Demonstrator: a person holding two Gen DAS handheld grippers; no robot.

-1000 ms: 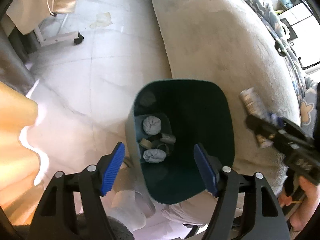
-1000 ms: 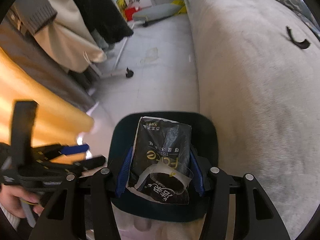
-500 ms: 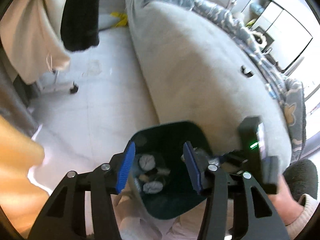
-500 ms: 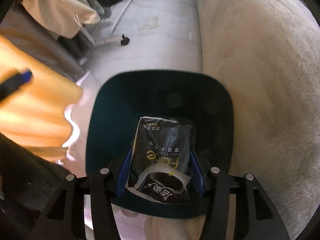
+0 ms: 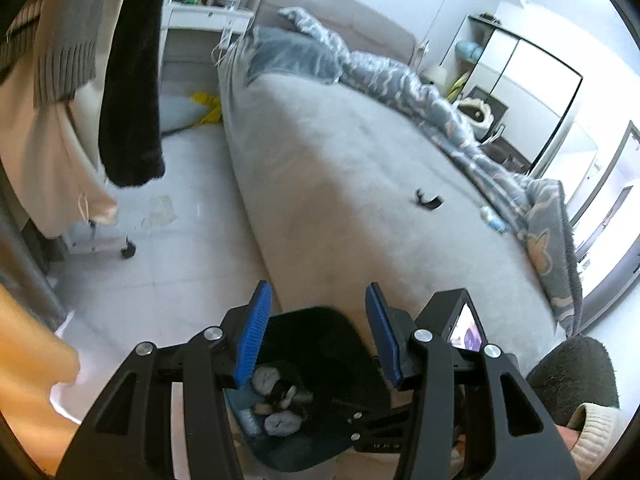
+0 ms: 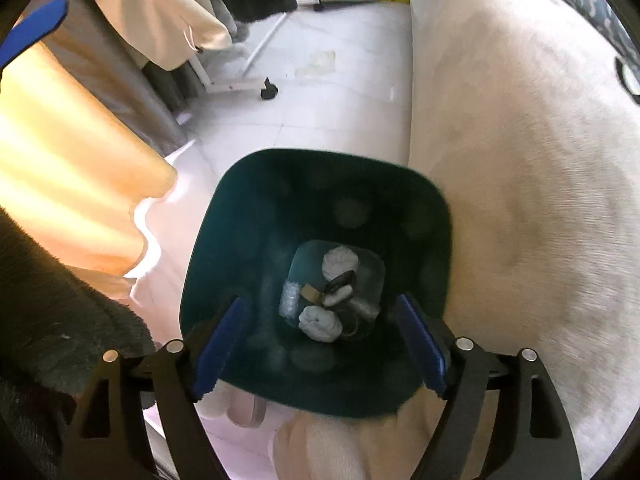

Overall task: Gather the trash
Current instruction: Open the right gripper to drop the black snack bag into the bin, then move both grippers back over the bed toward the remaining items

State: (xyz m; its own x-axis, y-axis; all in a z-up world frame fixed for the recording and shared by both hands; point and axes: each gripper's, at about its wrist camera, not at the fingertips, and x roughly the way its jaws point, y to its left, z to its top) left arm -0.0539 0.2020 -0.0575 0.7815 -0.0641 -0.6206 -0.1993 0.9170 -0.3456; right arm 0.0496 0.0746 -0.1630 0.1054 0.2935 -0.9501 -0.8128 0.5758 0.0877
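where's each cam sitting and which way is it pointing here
Left wrist: rides on the left tongs, angled forward and down over the bed; its blue pads and a cuffed hand at lower right show.
Right wrist: rides on the right tongs, looking steeply down into the dark teal bin; the blue pads stand apart and are opening, nothing between them.
Shared: both see the bin with its wadded tissues, the pale tiled floor and the bed's edge.
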